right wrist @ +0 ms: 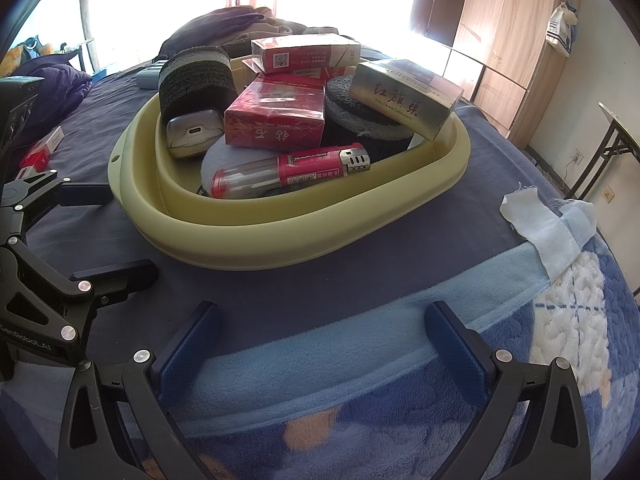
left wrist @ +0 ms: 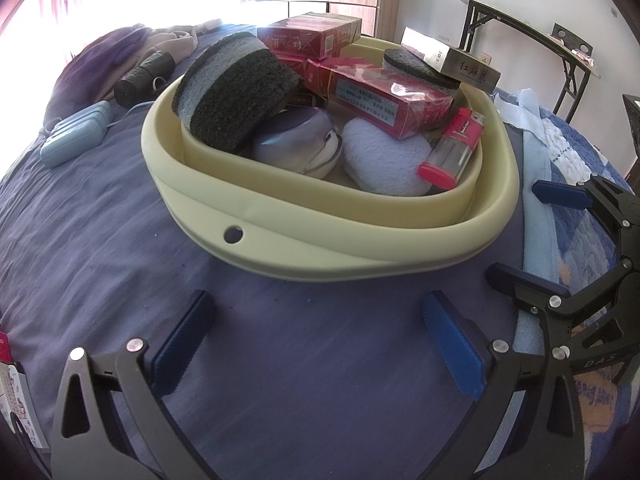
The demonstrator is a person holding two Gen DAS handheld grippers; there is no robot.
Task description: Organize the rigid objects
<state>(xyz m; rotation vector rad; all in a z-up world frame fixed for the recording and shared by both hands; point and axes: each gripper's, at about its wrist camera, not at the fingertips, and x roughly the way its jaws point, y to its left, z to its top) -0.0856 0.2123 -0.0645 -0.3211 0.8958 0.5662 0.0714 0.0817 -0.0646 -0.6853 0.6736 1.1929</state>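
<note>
A pale yellow basin (left wrist: 304,252) (right wrist: 304,240) sits on the blue bed sheet. It holds red cartons (left wrist: 384,100) (right wrist: 276,120), a gold carton (left wrist: 452,56) (right wrist: 404,96), dark round sponges (left wrist: 240,92) (right wrist: 196,76), a red lighter (left wrist: 452,144) (right wrist: 292,172), a silver case (left wrist: 296,140) (right wrist: 192,132) and a white pad (left wrist: 384,156). My left gripper (left wrist: 320,344) is open and empty just in front of the basin; it also shows in the right wrist view (right wrist: 108,232). My right gripper (right wrist: 324,344) is open and empty over the blanket, and shows at the right of the left wrist view (left wrist: 516,236).
A light blue case (left wrist: 76,136) and a dark roll (left wrist: 144,76) lie left of the basin, near piled clothes (left wrist: 120,48). A patterned blue blanket (right wrist: 440,380) covers the near right. Small red-and-white boxes (right wrist: 40,148) lie at the left. A folding table (left wrist: 552,32) and a wardrobe (right wrist: 500,40) stand beyond.
</note>
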